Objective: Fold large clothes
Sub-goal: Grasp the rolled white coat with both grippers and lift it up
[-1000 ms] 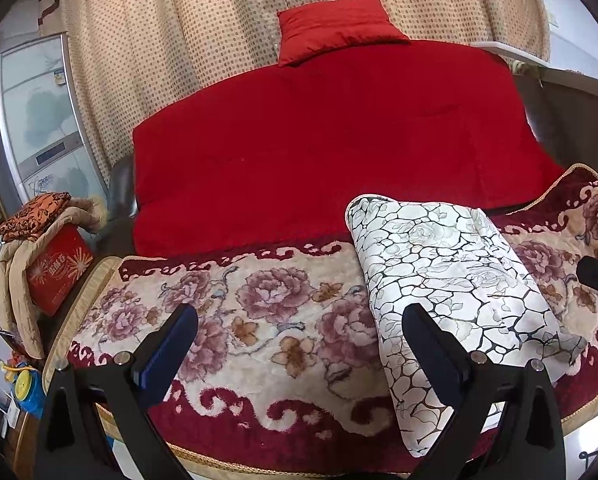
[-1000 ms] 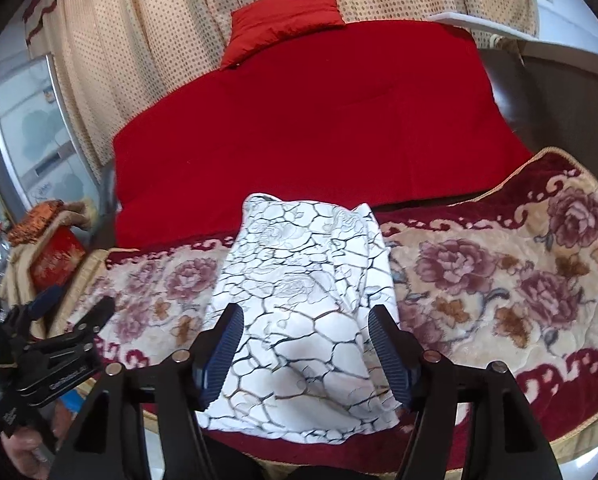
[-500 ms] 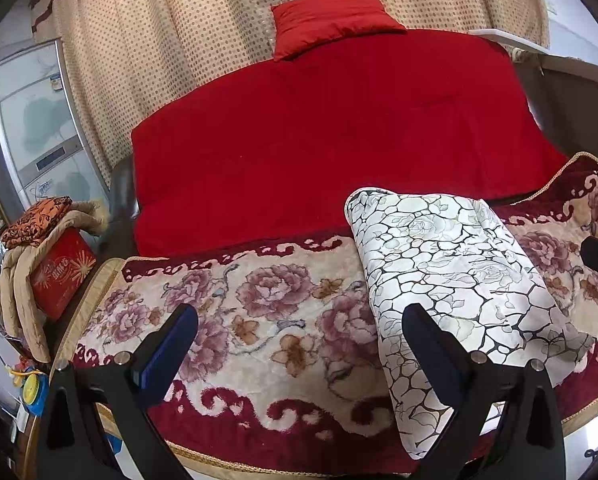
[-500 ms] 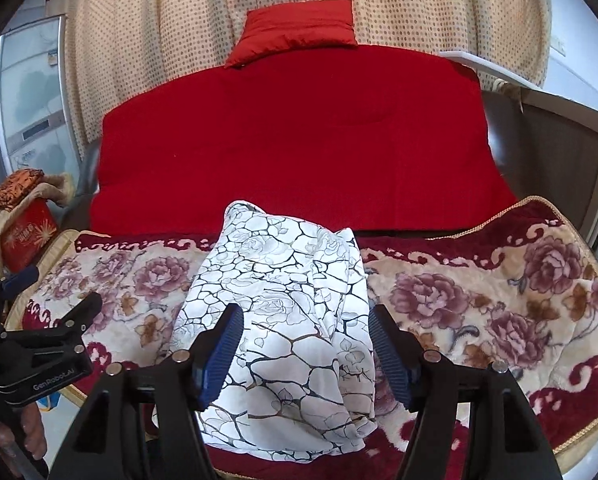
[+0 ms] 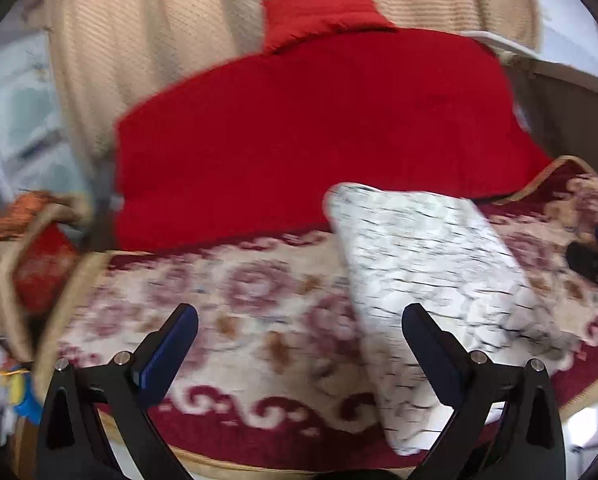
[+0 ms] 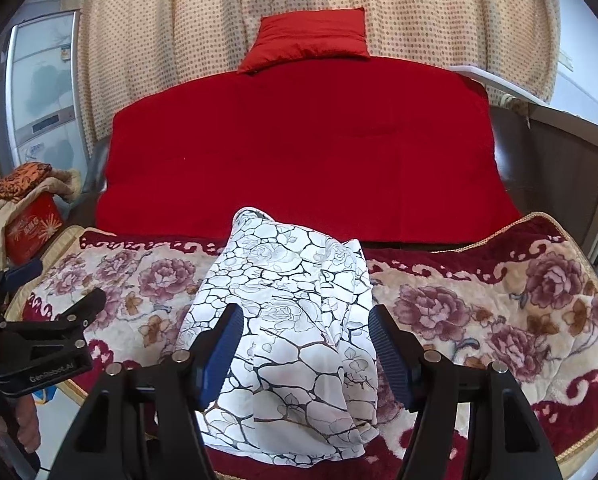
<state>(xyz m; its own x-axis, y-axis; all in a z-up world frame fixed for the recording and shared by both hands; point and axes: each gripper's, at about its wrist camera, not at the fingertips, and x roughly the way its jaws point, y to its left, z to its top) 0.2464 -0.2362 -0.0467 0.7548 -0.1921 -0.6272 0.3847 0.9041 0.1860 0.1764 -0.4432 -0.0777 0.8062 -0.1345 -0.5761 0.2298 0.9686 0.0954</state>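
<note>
Right gripper (image 6: 305,338) stood open and empty, its jaws apart above the near end of the folded garment (image 6: 287,320); its base was cut off by the lower frame edge. Left gripper (image 5: 299,344) likewise stood open and held nothing, over the floral blanket (image 5: 227,320), its right finger overlapping the garment's (image 5: 427,264) near left edge; whether it touched the cloth could not be told. The left wrist view was blurred, so patterns there were hard to read. In the right wrist view the left gripper (image 6: 47,320) appeared at the left edge, partly cut off, with part of the hand (image 6: 27,420) below it. The garment, white with dark crackle lines, lay folded on the blanket (image 6: 479,312), reaching to the red cover (image 6: 299,152) at the far side. A red cushion (image 6: 307,40) rested above, against the dotted curtain (image 6: 419,12). At far left a red box (image 6: 31,228) was draped in cloth, its contents hidden.
</note>
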